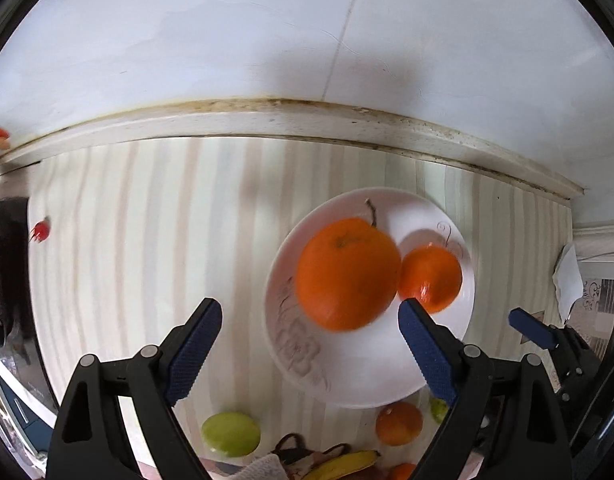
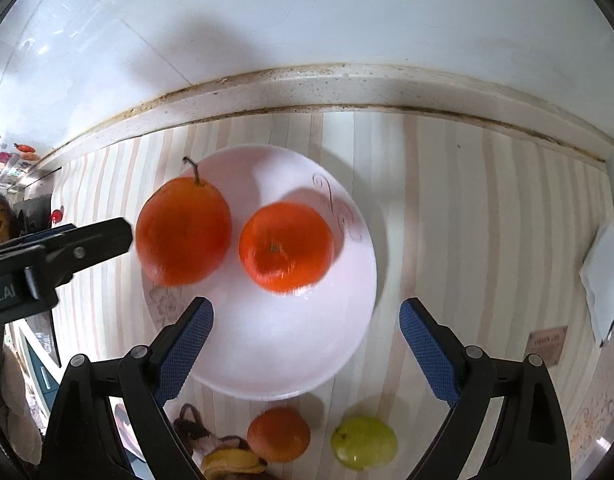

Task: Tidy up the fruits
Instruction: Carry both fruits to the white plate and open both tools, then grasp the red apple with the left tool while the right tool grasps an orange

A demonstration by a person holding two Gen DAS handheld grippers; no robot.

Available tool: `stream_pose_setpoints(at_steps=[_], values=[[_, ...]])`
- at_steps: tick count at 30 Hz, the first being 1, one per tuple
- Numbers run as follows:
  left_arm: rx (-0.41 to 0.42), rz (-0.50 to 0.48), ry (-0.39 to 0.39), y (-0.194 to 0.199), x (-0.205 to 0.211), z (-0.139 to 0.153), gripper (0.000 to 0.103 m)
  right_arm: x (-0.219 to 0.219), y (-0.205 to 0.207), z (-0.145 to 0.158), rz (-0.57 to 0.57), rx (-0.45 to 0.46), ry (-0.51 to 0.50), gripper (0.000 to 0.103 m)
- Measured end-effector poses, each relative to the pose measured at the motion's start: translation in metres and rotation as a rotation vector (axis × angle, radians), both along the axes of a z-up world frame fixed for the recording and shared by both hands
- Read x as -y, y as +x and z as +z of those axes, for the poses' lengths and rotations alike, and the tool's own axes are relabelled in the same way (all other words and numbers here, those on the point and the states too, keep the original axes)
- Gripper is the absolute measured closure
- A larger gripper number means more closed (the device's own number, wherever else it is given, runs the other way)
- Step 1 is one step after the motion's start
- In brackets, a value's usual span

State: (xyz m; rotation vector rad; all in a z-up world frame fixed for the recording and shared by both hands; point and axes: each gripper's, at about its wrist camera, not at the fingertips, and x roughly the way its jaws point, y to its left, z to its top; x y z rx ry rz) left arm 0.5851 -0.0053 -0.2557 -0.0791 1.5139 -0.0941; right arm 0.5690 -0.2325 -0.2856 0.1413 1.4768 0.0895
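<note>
A white plate on the striped counter holds a large orange with a stem and a smaller orange. My left gripper is open and empty, above the plate's near left part, just short of the large orange. My right gripper is open and empty, over the plate's near side, short of the smaller orange. Near the plate's front lie another small orange, a green fruit, a second green fruit and a banana.
A raised counter ledge and white tiled wall run behind the plate. A small red fruit lies at the far left. White paper sits at the right edge. The right gripper's finger shows in the left wrist view.
</note>
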Motion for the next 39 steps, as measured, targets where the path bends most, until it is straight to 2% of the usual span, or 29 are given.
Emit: stream_pose_setpoints(at_steps=[8, 15, 20, 23, 25, 29, 31, 36, 38, 39], values=[[0.112, -0.014, 0.036, -0.047, -0.011, 0.035, 0.013, -0.027, -0.038, 0.039, -0.010, 0.080, 0.002, 0.007], [0.200, -0.024, 0.039, -0.091, -0.015, 0.074, 0.013, -0.034, -0.082, 0.088, -0.048, 0.164, 0.049, 0.007], [0.229, -0.046, 0.055, -0.130, -0.018, 0.087, 0.013, -0.032, -0.123, 0.100, -0.091, 0.157, 0.105, 0.007], [0.188, -0.071, 0.075, -0.159, -0.020, 0.070, 0.013, -0.028, -0.157, 0.083, -0.128, 0.099, 0.138, 0.007], [0.142, -0.093, 0.089, -0.179, -0.022, 0.051, 0.013, -0.024, -0.185, 0.057, -0.165, 0.029, 0.162, 0.007], [0.011, -0.144, 0.117, -0.209, -0.024, -0.003, 0.013, -0.014, -0.224, 0.005, -0.229, -0.096, 0.202, 0.007], [-0.021, -0.167, 0.136, -0.221, -0.022, -0.023, 0.013, -0.011, -0.243, -0.018, -0.252, -0.151, 0.203, 0.010], [-0.059, -0.215, 0.165, -0.236, -0.018, -0.059, 0.013, 0.001, -0.274, -0.047, -0.311, -0.195, 0.199, 0.015], [-0.054, -0.236, 0.175, -0.238, -0.015, -0.067, 0.018, 0.005, -0.281, -0.055, -0.337, -0.202, 0.207, 0.017], [-0.048, -0.244, 0.175, -0.240, -0.013, -0.070, 0.028, 0.007, -0.283, -0.058, -0.351, -0.206, 0.215, 0.019]])
